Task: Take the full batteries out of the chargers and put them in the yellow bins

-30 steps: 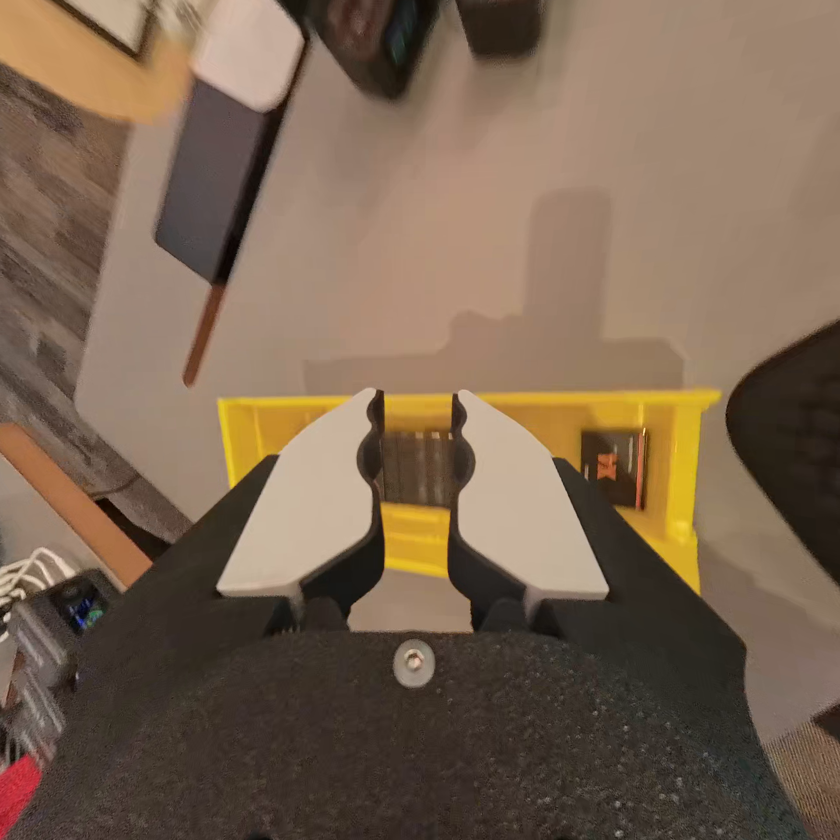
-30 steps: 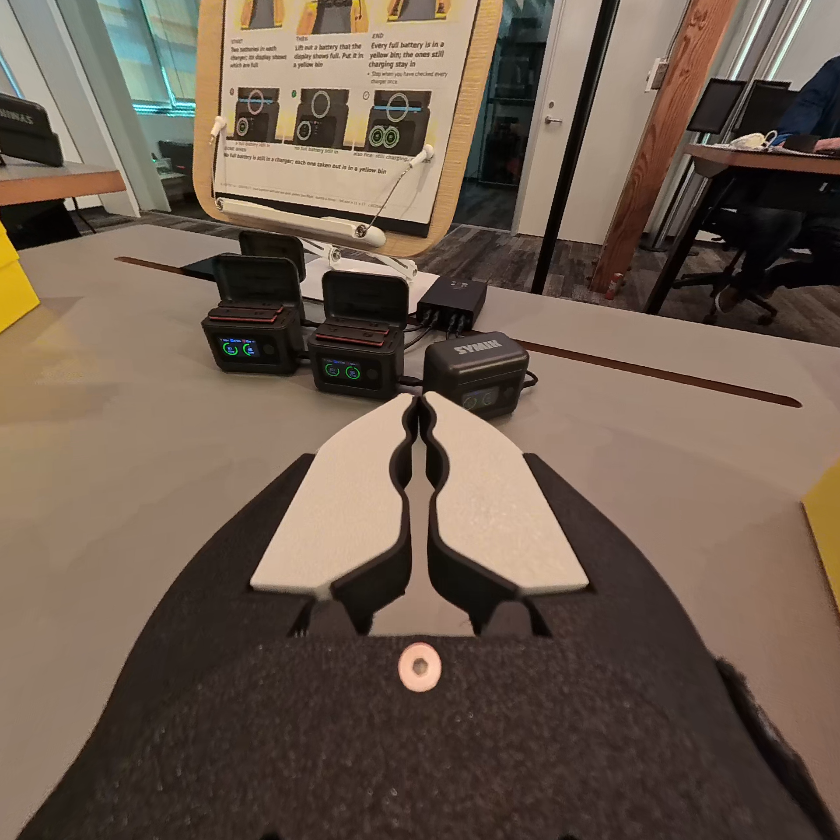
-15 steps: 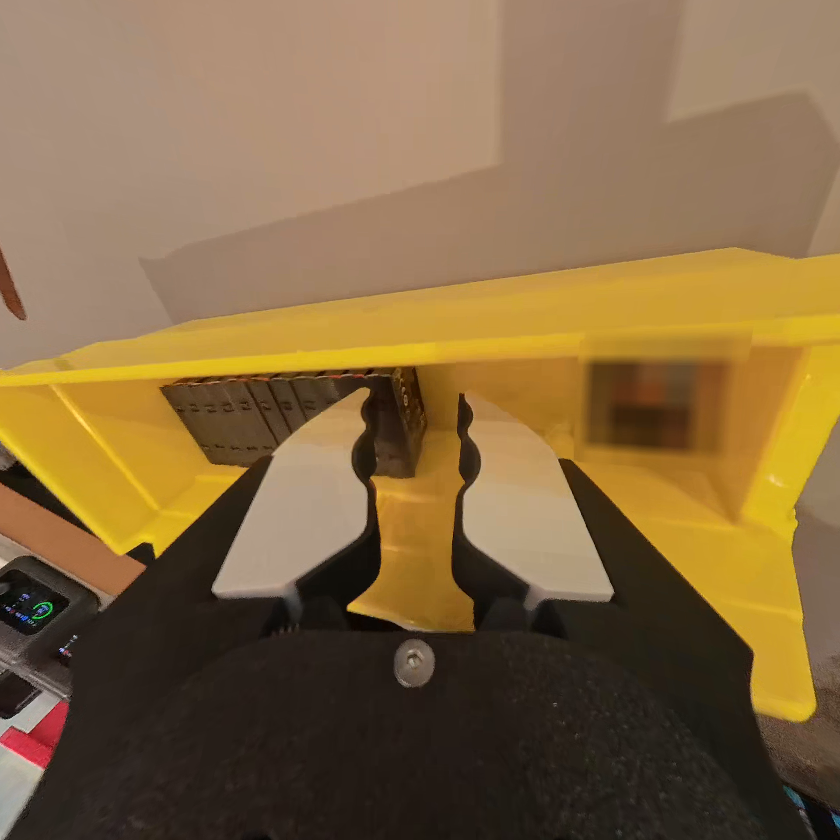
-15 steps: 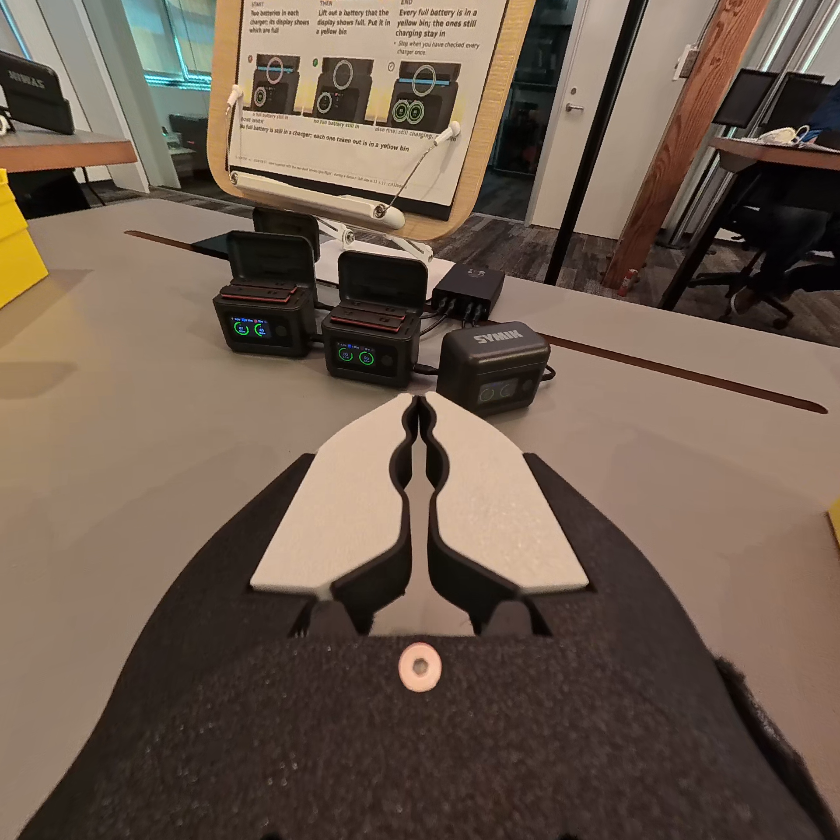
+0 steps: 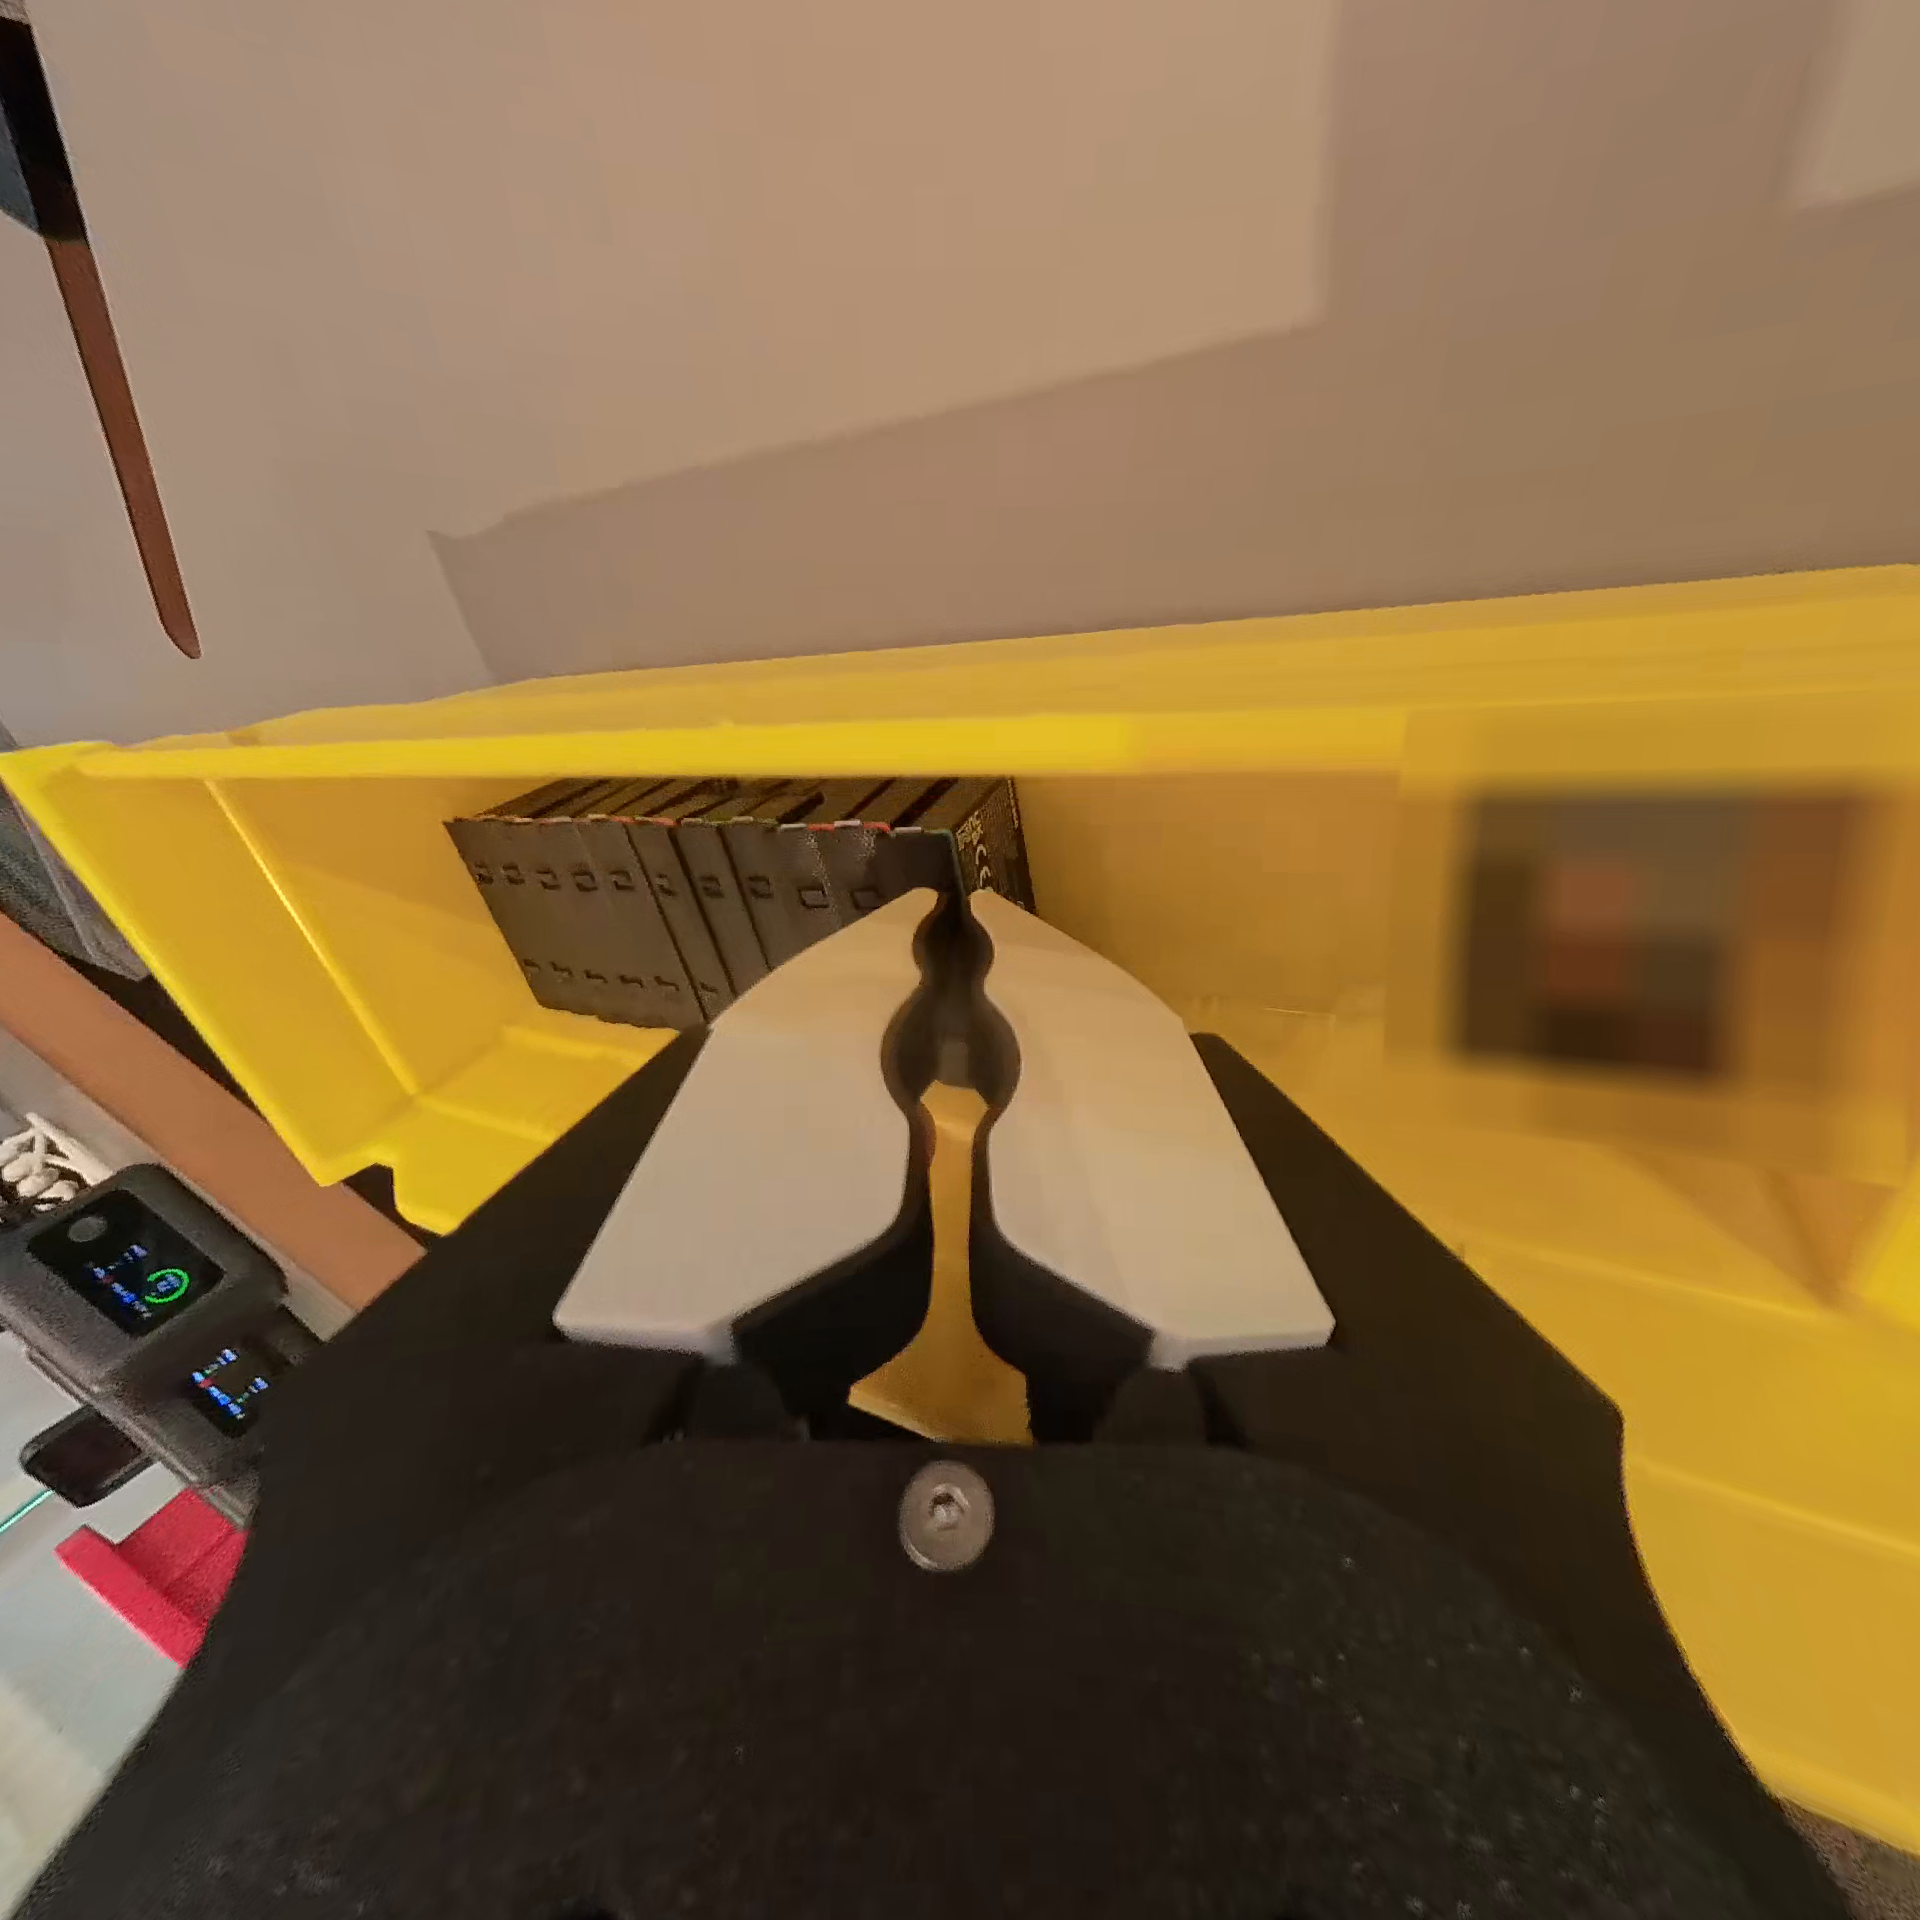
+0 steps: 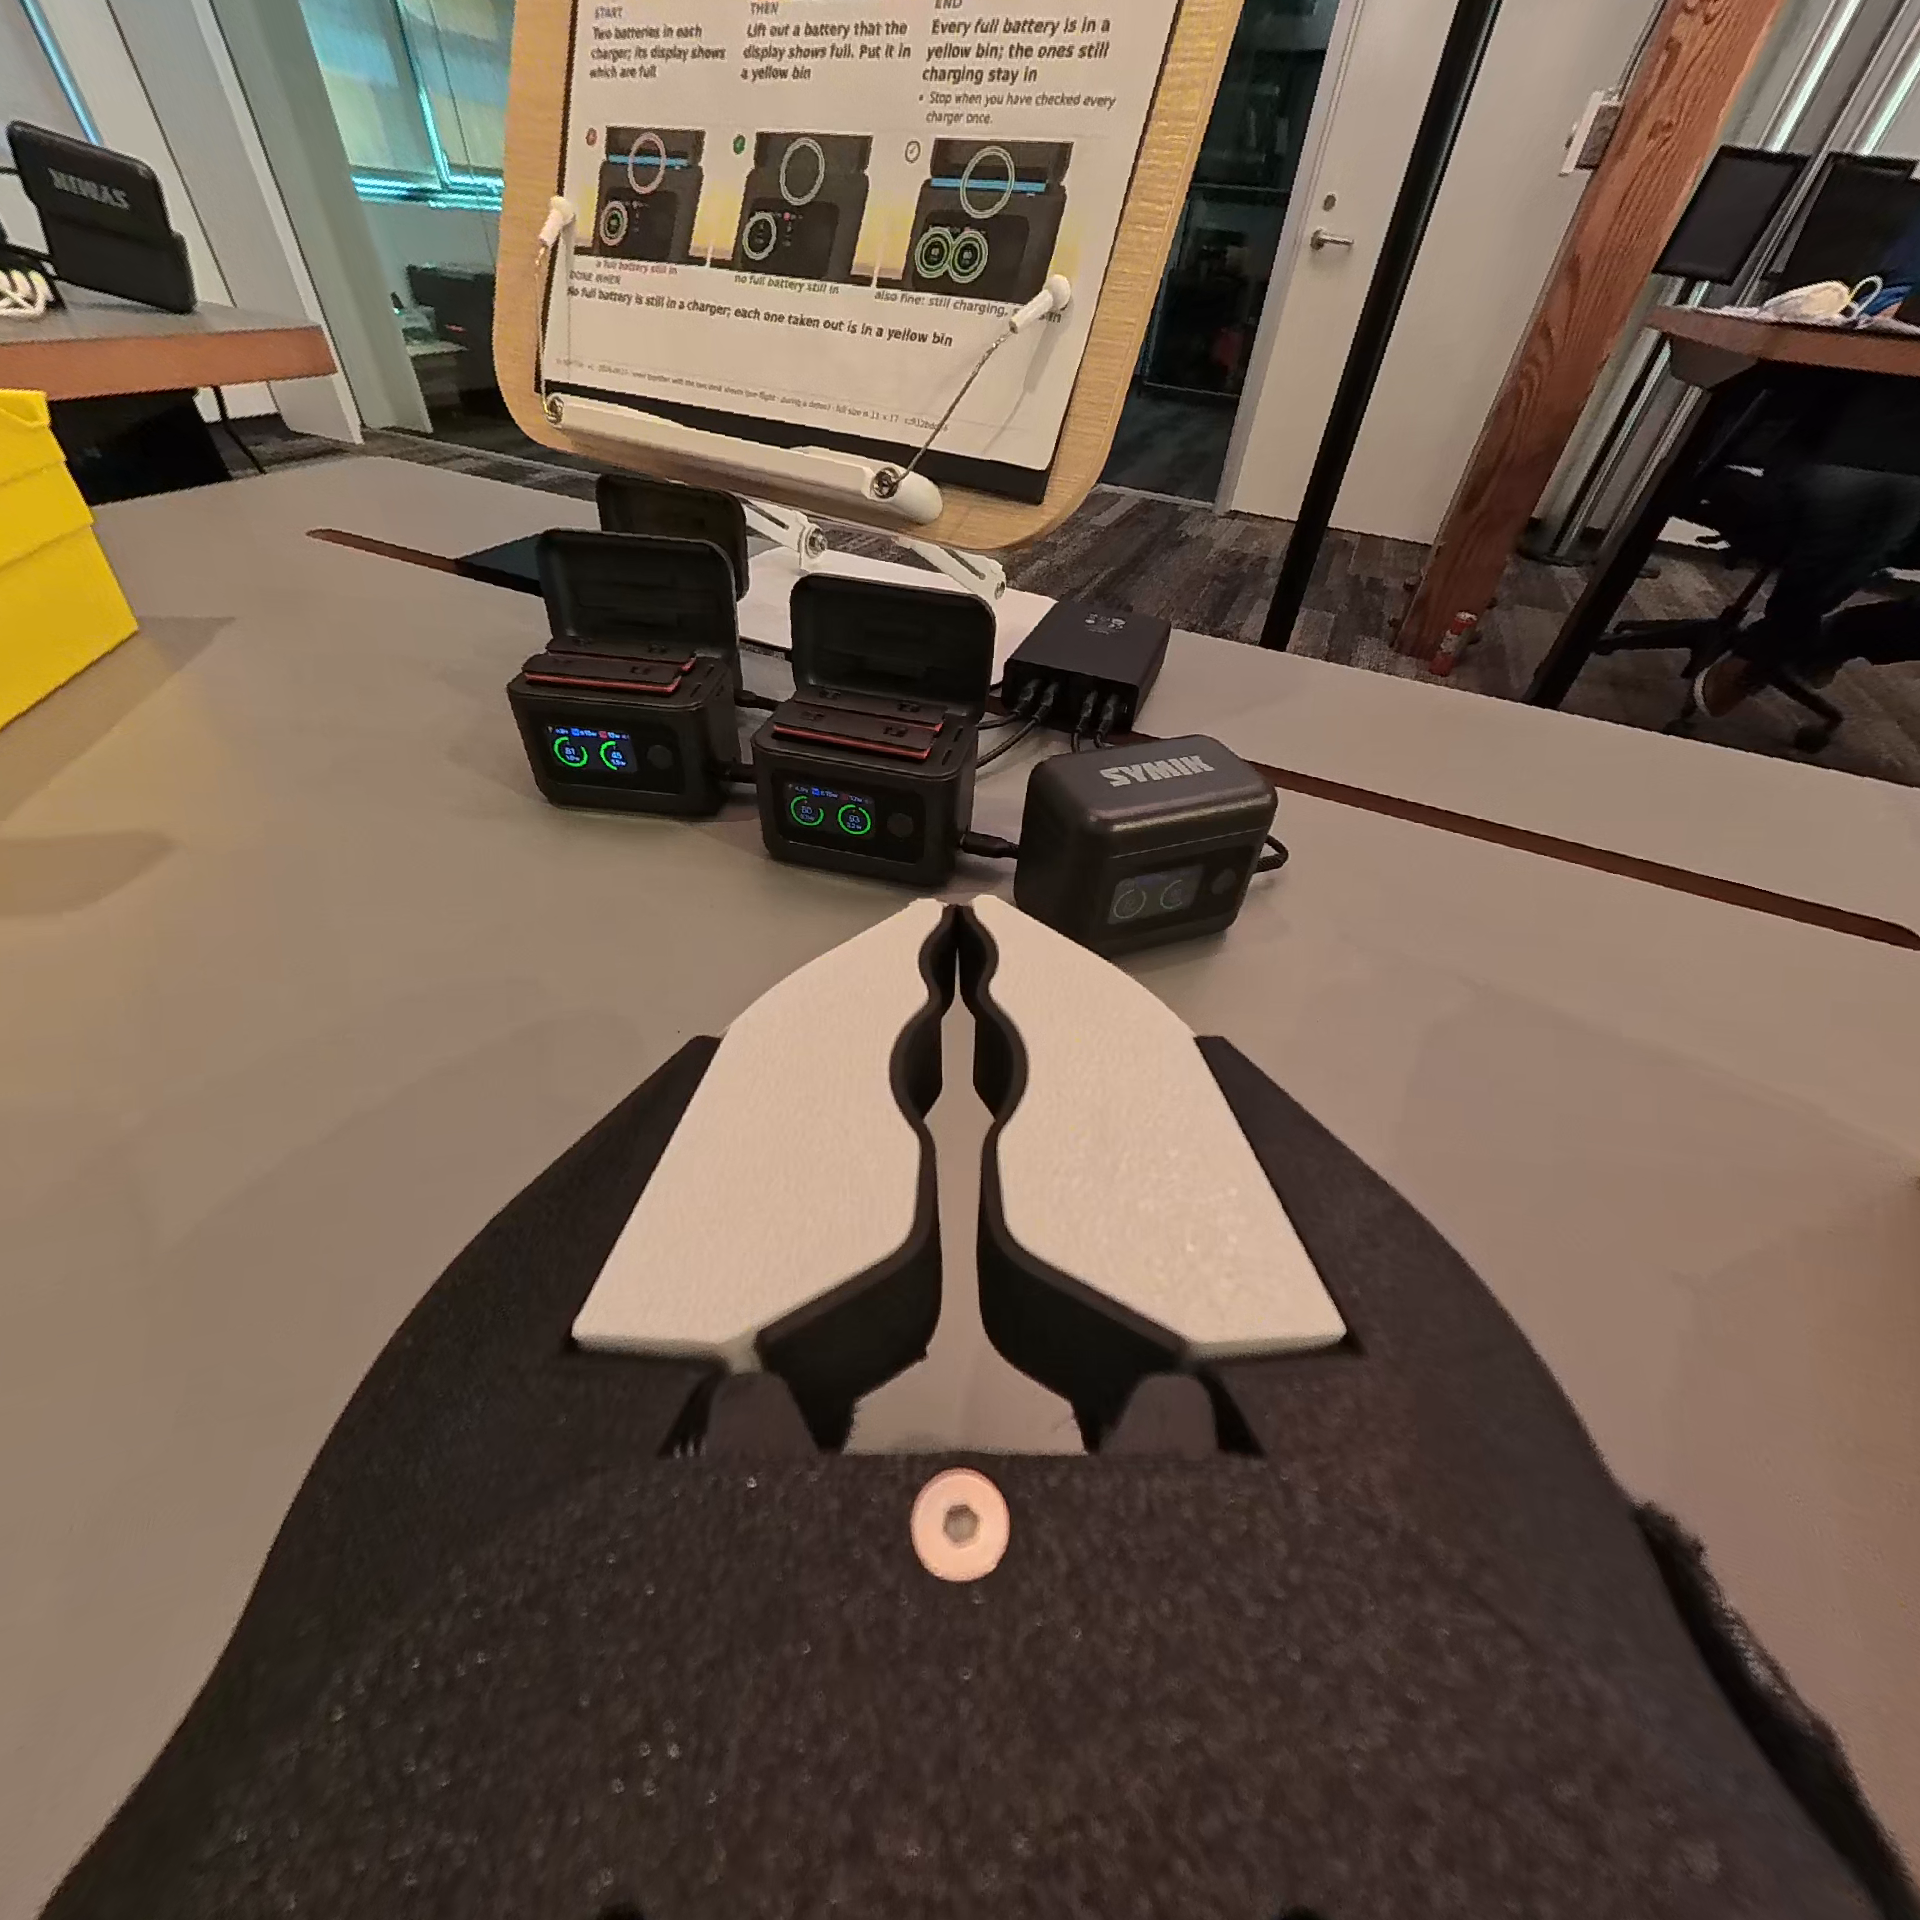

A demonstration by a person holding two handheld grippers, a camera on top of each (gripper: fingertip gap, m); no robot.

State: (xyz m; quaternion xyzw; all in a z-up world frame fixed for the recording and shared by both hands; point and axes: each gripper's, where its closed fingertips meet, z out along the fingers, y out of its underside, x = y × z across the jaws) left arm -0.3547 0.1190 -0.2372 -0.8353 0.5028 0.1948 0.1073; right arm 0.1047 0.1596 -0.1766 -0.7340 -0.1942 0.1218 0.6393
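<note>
Warm, dim indoor light tints the left wrist view, where hard-edged shadows fall across the table (image 5: 935, 312) behind the yellow bin (image 5: 727, 717), whose right end smears with motion blur. The right wrist view is brighter and sharp, daylight coming through the windows (image 6: 416, 114) at top left, the charger screens (image 6: 587, 750) glowing green. Both views bend at the edges from the wide lens.

Grey table (image 6: 312, 1039): chargers (image 6: 623, 743), probably bin (image 6: 52, 603).

Beyond the jaws' tips, the left gripper (image 5: 953, 906) is hiding the lower ends of the batteries (image 5: 665, 894); rightward, a dark item (image 5: 1621, 935) in the yellow bin (image 5: 312, 987) is showing only blurred.
</note>
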